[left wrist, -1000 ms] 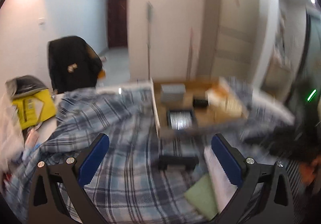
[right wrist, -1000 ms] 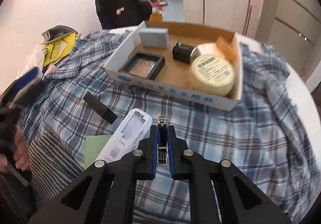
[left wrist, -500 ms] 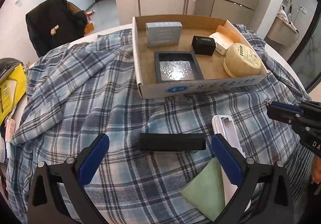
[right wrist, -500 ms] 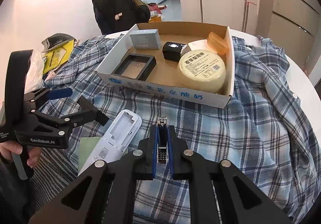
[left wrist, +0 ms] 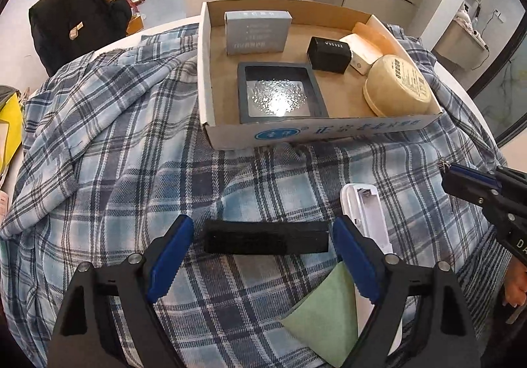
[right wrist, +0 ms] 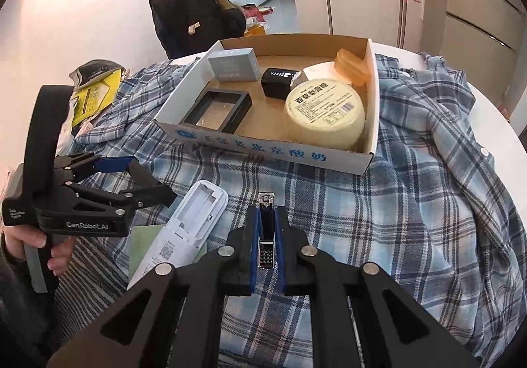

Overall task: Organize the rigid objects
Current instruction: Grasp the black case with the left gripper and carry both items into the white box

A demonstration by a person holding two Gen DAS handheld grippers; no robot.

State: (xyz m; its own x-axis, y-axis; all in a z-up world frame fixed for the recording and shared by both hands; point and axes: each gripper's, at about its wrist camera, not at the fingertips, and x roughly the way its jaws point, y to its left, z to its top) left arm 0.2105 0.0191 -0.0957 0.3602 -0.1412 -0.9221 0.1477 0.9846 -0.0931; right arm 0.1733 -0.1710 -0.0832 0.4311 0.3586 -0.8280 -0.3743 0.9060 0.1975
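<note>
A: Left gripper (left wrist: 263, 236) status?
B: Jaws wide, just been closing in. Black bar (left wrist: 266, 237) lies flat on the plaid cloth (left wrist: 131, 154) between the blue pads. Gap shows at the left end; right end sits very near its pad, can't tell contact.

A: Right gripper (right wrist: 266, 229)?
B: Clamped on a metal nail clipper (right wrist: 266, 229), blade end poking out forward. Handle end hidden between the fingers.

A: Anything cut off?
B: White plastic case (left wrist: 365, 213) just right of the bar, its near end behind the left gripper's right finger. Green sheet (left wrist: 324, 318) partly under it.

A: Further out?
B: Cardboard box (left wrist: 313, 134) on the cloth. Holds a dark tray with a shiny inset (left wrist: 278, 94), grey box (left wrist: 258, 33), small black box (left wrist: 329, 53), round cream tub (left wrist: 398, 88). Orange piece (right wrist: 352, 66) at the far corner, partly hidden behind the tub.
</note>
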